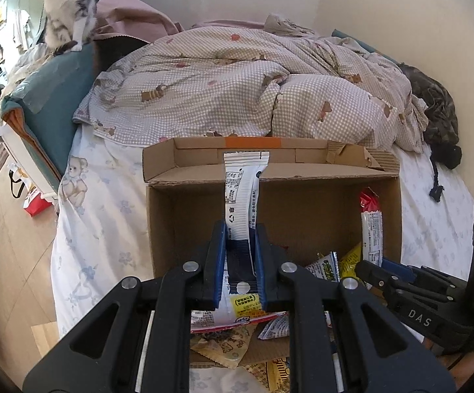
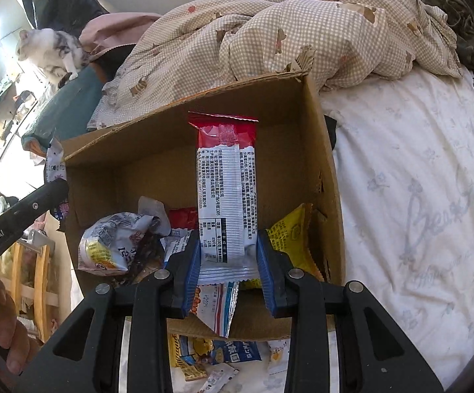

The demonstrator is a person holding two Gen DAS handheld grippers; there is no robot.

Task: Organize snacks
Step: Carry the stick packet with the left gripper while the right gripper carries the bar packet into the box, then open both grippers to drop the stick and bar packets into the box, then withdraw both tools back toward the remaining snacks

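An open cardboard box (image 1: 171,216) stands on the bed, with several snack packets on its floor. My left gripper (image 1: 239,229) is shut on a white snack packet (image 1: 242,193) that stands upright over the box's left half. My right gripper (image 2: 228,239) is shut on a red and white snack bar (image 2: 225,177), held upright above the box (image 2: 315,150) near its right wall. That bar (image 1: 371,226) and the right gripper (image 1: 377,270) also show at the right of the left wrist view. A crumpled packet (image 2: 112,242) and a yellow packet (image 2: 289,239) lie inside the box.
A rumpled checked quilt (image 1: 237,85) lies behind the box. A cat (image 1: 66,6) sits on a teal cushion (image 1: 57,88) at the far left. More packets (image 2: 217,353) lie on the sheet before the box. A dark garment (image 1: 436,111) is at the right. A hand (image 2: 4,337) holds the left tool.
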